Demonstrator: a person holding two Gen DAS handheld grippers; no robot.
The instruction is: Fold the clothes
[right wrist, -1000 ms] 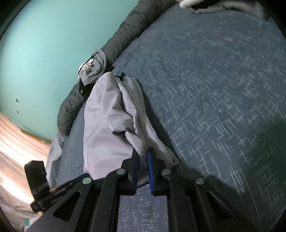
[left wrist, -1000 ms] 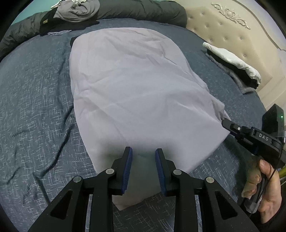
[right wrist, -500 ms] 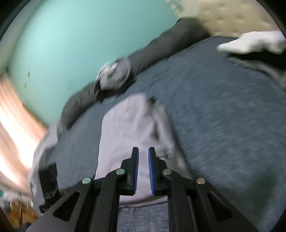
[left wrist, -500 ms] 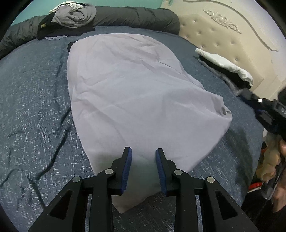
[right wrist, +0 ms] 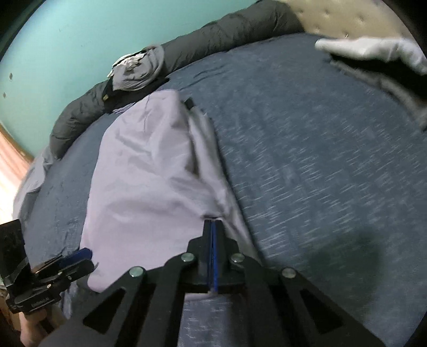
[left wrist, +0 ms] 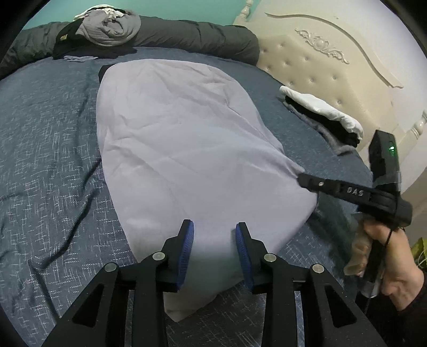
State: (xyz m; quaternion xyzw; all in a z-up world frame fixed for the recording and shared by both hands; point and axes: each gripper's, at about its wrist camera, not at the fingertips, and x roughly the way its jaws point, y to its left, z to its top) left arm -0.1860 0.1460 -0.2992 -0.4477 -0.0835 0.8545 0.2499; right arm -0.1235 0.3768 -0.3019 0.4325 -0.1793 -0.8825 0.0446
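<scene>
Across the dark blue bedspread (left wrist: pixel 48 149), starting at the left, the cloth is bare and creased, with a grey bundle of clothes (left wrist: pixel 112 24) at the far edge by the rolled dark duvet (left wrist: pixel 197 34). Just right of that bare stretch lies the pale lilac garment (left wrist: pixel 181 149), spread flat in the middle of the bed, its long axis running from the near edge away toward the bundle, the narrower far end pointing at the duvet. It looks thin, light and limp, so it should drape and slide rather than hold a shape; the near corners and hem seem the best places to take hold. The left gripper (left wrist: pixel 213 235) hovers over the near hem, its jaws opening and partly apart, with fabric beneath them but not pinched. Further right, the right gripper (right wrist: pixel 212 227) is closed, and the right wrist view shows it pinching the garment's right-hand edge, which puckers toward the tips. Beyond it, by the cream headboard (left wrist: pixel 333 66), sits a folded stack (left wrist: pixel 323 114) of white and dark clothes
</scene>
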